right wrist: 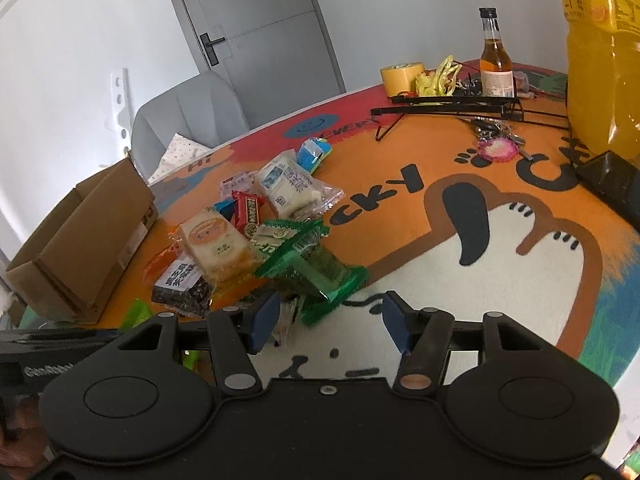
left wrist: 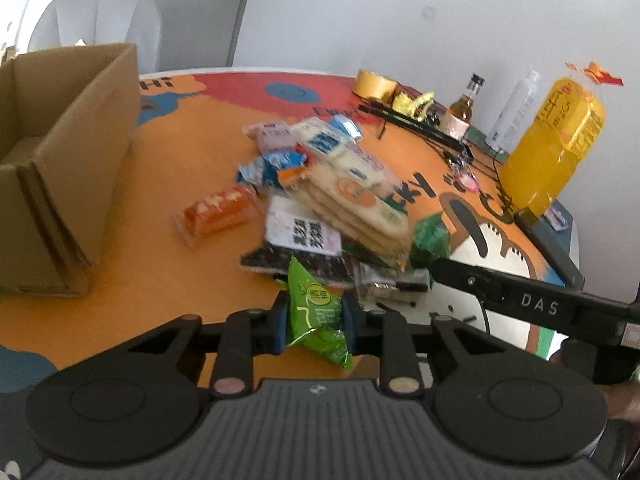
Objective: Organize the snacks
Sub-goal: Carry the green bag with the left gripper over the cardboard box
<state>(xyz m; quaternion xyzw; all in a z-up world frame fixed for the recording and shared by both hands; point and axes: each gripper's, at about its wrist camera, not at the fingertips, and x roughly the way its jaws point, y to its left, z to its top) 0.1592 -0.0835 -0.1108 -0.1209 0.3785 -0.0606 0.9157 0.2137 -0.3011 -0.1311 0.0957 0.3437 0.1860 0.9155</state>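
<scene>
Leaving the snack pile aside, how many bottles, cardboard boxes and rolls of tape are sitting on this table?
Bottles: 3 (small amber bottle, white bottle, big yellow drink bottle)
Cardboard box: 1
Roll of tape: 1
Total: 5

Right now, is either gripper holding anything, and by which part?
Left gripper pinches the light green snack packet across its middle. Right gripper is open, holding nothing.
</scene>
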